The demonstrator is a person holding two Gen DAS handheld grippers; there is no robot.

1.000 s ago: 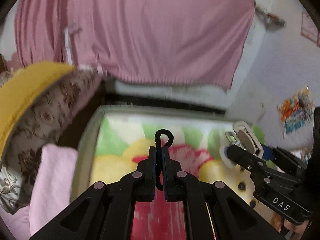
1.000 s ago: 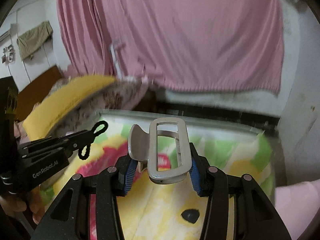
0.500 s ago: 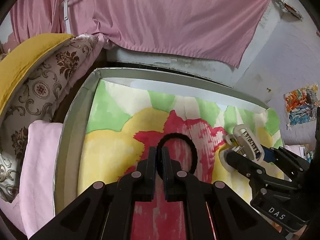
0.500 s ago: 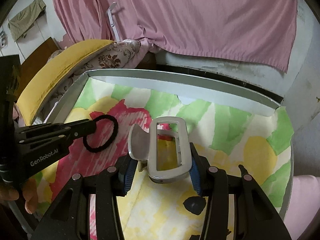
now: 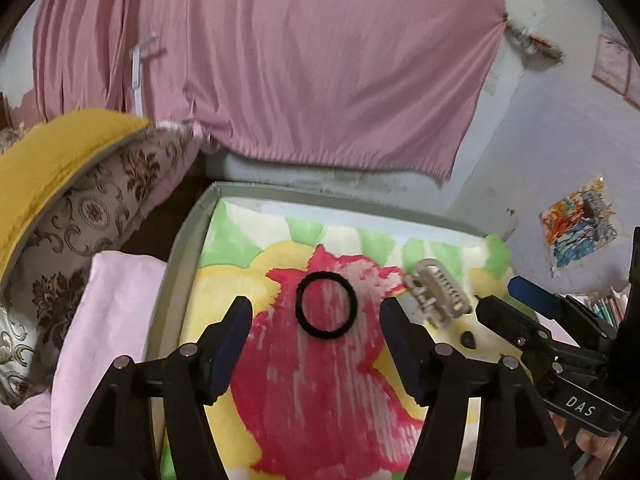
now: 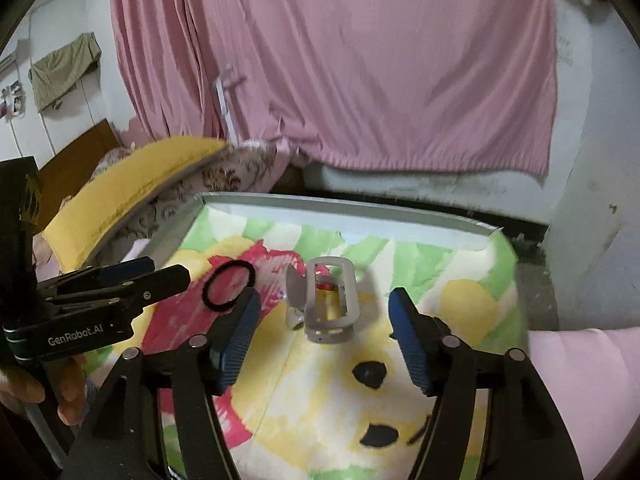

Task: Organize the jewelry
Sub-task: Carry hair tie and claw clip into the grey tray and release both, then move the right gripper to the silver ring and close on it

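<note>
Now both grippers point downward over the flowered cloth (image 5: 328,400) in a shallow tray (image 5: 176,264). Left gripper (image 5: 316,314): fingers opening, the black hair tie (image 5: 326,305) lies free between them. Right gripper (image 6: 325,311): fingers opening around the grey hair clip (image 6: 330,304), not touching it.

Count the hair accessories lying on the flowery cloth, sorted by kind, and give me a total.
Black hair tie: 1
Grey claw clip: 1
Total: 2
Both lie loose on the flowery cloth, gripped by neither gripper.
</note>
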